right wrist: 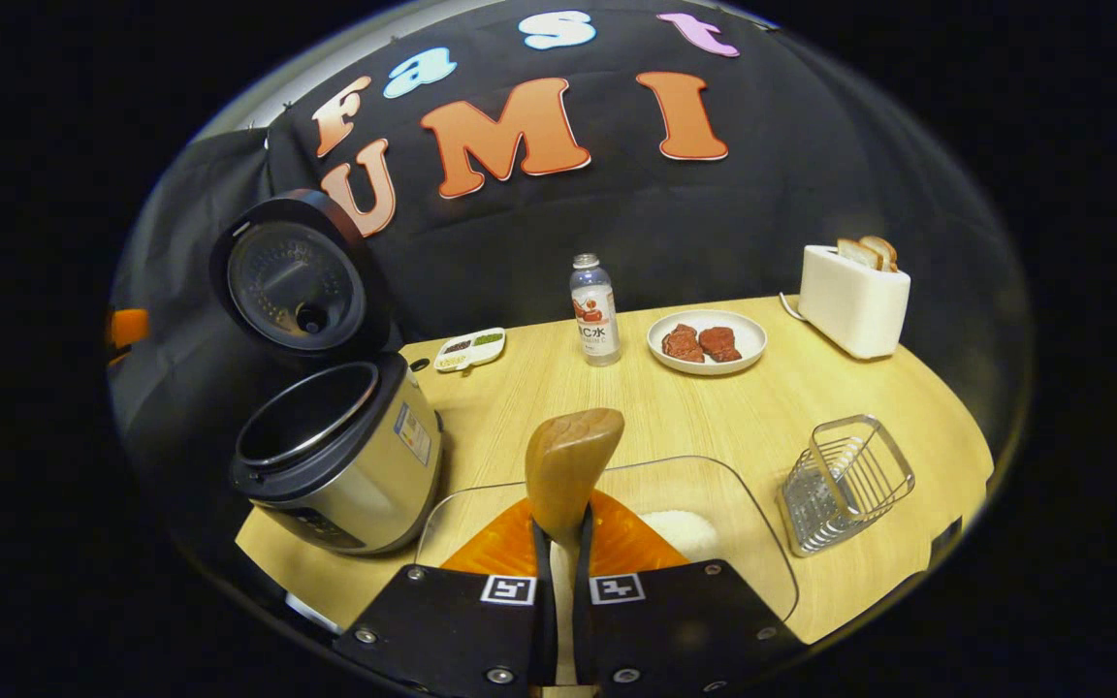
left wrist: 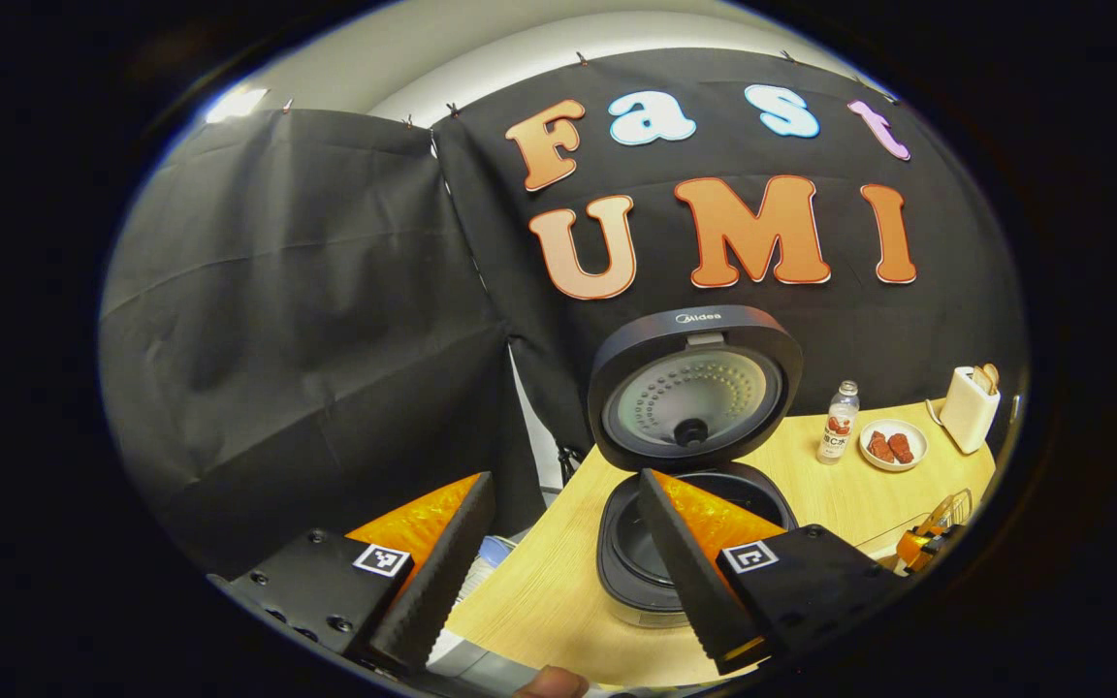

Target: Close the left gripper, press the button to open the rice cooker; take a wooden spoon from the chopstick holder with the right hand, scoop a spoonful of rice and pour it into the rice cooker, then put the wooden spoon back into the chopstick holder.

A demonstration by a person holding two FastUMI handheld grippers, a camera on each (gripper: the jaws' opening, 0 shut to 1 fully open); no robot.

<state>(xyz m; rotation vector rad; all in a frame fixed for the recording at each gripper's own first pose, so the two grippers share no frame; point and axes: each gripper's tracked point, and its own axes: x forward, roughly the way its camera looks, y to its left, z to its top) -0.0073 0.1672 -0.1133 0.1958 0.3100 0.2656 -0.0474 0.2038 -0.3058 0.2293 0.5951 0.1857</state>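
Your right gripper (right wrist: 558, 553) is clenching the wooden spoon (right wrist: 570, 463) between both fingers, its bowl sticking up over the clear rice container (right wrist: 714, 490), where white rice (right wrist: 683, 529) is lying. Beside that container, the wire chopstick holder (right wrist: 847, 482) is standing on one side and the rice cooker (right wrist: 335, 451) on the other, lid (right wrist: 292, 281) raised. Your left gripper (left wrist: 558, 562) is hanging released in front of the cooker, fingers spread apart. Beyond the container, a bottle (right wrist: 594, 310) and a plate of meat (right wrist: 706, 340) are sitting on the table (right wrist: 733, 417)
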